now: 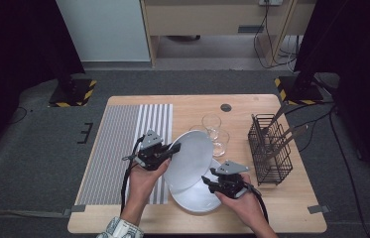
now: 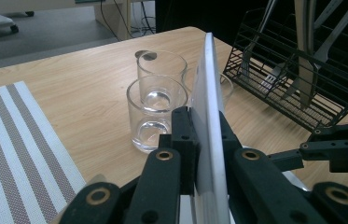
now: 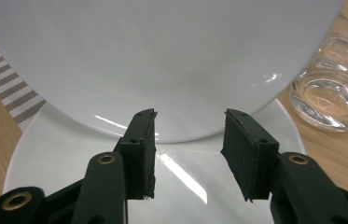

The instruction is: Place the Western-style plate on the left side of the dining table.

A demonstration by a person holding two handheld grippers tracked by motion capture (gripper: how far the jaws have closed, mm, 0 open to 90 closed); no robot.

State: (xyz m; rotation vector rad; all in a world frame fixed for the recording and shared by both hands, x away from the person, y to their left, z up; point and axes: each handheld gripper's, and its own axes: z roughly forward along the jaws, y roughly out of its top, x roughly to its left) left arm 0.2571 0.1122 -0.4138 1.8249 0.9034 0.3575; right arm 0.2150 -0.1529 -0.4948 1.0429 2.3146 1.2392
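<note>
Currently the upper white plate (image 1: 190, 158) is clamped at its rim by the left gripper (image 1: 172, 148), jaws pinched tight on the plate edge. Plate is tilted up off the stack, near edge-on in the left gripper view (image 2: 207, 116), over the middle of the worktop (image 1: 252, 106). Its lower edge hangs over a second white plate (image 1: 197, 196) lying flat on the worktop near the front edge.

Right gripper (image 1: 207, 181) sits over the lower plate's right side, jaws partly apart, nothing between them; the pads (image 3: 141, 149) hover above the flat plate (image 3: 185, 182), clear of the tilted one (image 3: 162, 56).

Two clear drinking glasses (image 1: 215, 133) stand just behind the plates, touching or nearly so. Black wire cutlery basket (image 1: 270, 148) at the right holds forks and other utensils (image 2: 302, 51). Striped grey-and-white placemat (image 1: 123, 148) on the worktop's left half; the left hand (image 1: 145, 176) is over its right edge. No readable writing or labels anywhere.
</note>
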